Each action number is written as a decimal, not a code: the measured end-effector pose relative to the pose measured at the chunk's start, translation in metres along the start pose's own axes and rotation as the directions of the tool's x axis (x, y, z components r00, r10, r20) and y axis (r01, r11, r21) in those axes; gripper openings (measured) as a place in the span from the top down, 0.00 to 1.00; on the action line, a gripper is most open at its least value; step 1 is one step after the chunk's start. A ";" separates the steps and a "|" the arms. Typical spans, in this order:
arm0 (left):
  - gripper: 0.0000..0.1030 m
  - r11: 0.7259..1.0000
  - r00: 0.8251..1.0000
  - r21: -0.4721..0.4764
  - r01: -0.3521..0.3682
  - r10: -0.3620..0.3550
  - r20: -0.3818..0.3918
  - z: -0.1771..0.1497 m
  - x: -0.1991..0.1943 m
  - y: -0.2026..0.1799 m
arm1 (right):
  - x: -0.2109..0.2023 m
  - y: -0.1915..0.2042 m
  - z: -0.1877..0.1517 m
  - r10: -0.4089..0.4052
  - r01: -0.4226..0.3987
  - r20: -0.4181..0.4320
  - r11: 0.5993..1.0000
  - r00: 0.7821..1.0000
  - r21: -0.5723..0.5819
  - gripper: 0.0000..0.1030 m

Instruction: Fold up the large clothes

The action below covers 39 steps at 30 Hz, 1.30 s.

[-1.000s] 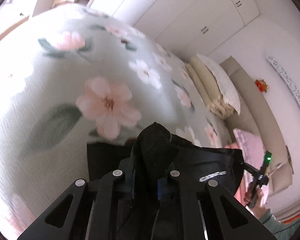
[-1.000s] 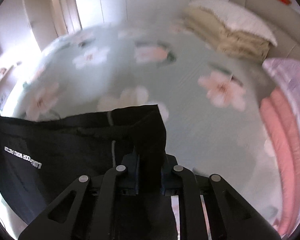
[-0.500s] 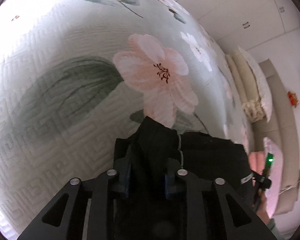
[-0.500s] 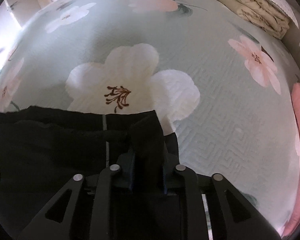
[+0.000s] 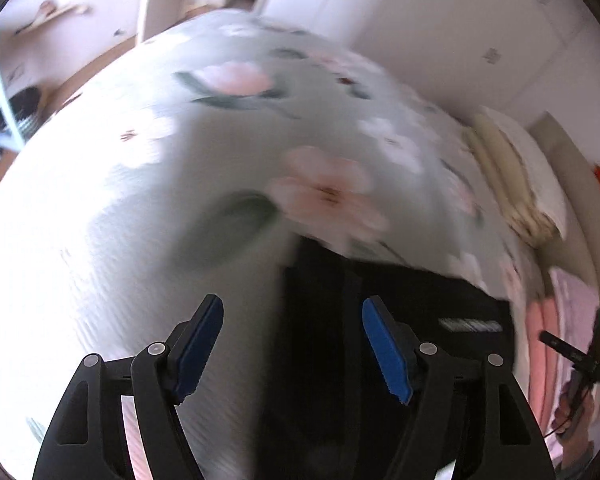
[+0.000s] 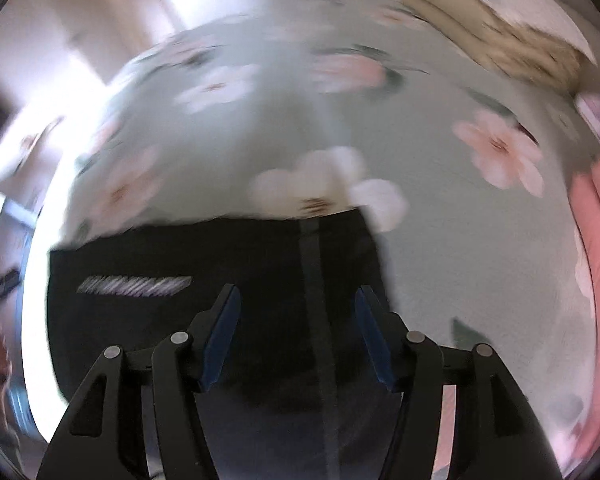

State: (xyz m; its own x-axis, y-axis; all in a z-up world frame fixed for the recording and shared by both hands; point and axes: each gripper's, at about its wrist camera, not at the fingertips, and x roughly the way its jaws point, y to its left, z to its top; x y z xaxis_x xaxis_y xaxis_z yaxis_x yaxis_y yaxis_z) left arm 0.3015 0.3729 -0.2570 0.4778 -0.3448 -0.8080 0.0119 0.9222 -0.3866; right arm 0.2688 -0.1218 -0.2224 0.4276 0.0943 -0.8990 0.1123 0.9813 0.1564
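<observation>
A black garment point(image 5: 380, 320) with a white printed strip lies flat on the pale green flowered bedspread point(image 5: 160, 200). My left gripper point(image 5: 293, 312) hovers over its left edge, jaws opening, nothing pinched between the blue pads. In the right wrist view the same garment point(image 6: 220, 264) spreads below my right gripper point(image 6: 298, 304), whose jaws are also opening above the cloth near its right edge with no fabric between the pads. Both views are blurred by motion.
Folded cream bedding and a white pillow point(image 5: 512, 176) sit at the head of the bed. Pink folded fabric point(image 6: 596, 240) lies along the right side. The other gripper and a hand point(image 5: 580, 360) show at the left view's right edge. White wardrobes point(image 5: 420, 20) stand behind.
Both grippers let go of the black cloth they were pinching, opened wide and pulled back from it. The garment now lies flat on the bedspread.
</observation>
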 end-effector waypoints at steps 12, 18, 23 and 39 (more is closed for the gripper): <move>0.29 0.986 0.992 0.127 -0.110 0.117 -0.053 -0.139 0.103 -0.127 | 0.105 0.104 -0.072 0.004 -0.037 -0.162 0.978 0.987 -0.203 0.34; 0.27 0.982 0.989 0.152 -0.115 0.127 -0.072 -0.129 0.098 -0.130 | 0.118 0.097 -0.064 0.029 -0.067 -0.181 0.976 0.983 -0.207 0.32; 0.27 0.997 1.000 0.079 -0.013 0.016 -0.026 -0.111 0.053 -0.126 | 0.060 0.100 -0.025 0.096 -0.110 -0.066 0.963 0.993 -0.247 0.34; 0.27 0.996 0.995 0.054 -0.077 0.081 -0.057 -0.123 0.084 -0.111 | 0.168 0.147 0.026 0.055 -0.087 -0.101 0.936 0.993 -0.340 0.50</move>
State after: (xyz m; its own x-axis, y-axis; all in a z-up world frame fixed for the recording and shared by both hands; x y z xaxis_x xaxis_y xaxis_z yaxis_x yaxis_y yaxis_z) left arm 0.2321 0.2203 -0.3370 0.4266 -0.2788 -0.8604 0.0218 0.9542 -0.2984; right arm 0.3804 0.0336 -0.3399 0.3401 0.1651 -0.9258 -0.2368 0.9678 0.0856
